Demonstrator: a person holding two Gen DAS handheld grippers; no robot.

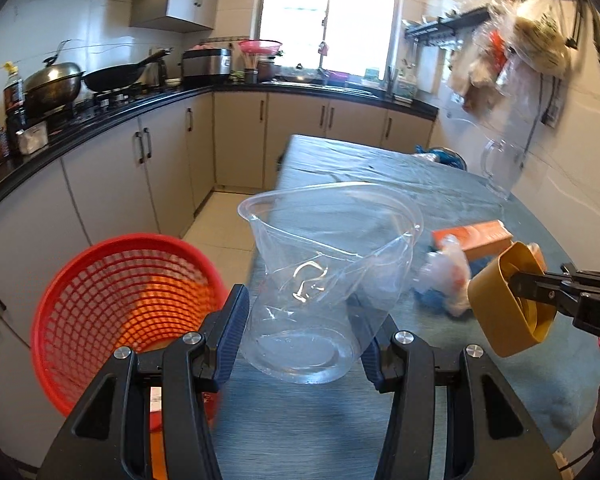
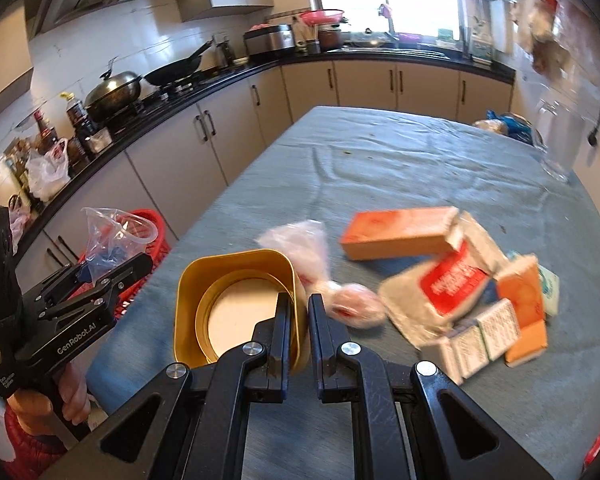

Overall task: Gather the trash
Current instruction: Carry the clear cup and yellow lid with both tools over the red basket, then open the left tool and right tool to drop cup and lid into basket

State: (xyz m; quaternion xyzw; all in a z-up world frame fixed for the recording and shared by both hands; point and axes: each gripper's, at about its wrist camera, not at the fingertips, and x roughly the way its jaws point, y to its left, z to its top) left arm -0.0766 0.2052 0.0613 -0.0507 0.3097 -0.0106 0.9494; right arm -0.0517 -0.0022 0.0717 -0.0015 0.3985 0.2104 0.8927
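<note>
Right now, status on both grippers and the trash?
Left gripper shut on clear plastic cup, beside red basket. Right gripper shut on gold tin. Cartons remain on table.

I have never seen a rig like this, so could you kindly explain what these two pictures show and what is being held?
There is no robot: a person holds a two-finger tool in each hand, and a fisheye camera on each looks along its fingers.

The left-hand view shows the left gripper squeezing a crumpled clear plastic cup, with a red mesh plastic basket on the floor beside the table.

The right-hand view shows the right gripper pinching the wall of a gold rounded-square tin.

On the blue-grey tablecloth lie an orange cardboard box, torn cartons and a knotted clear plastic wrapper.
</note>
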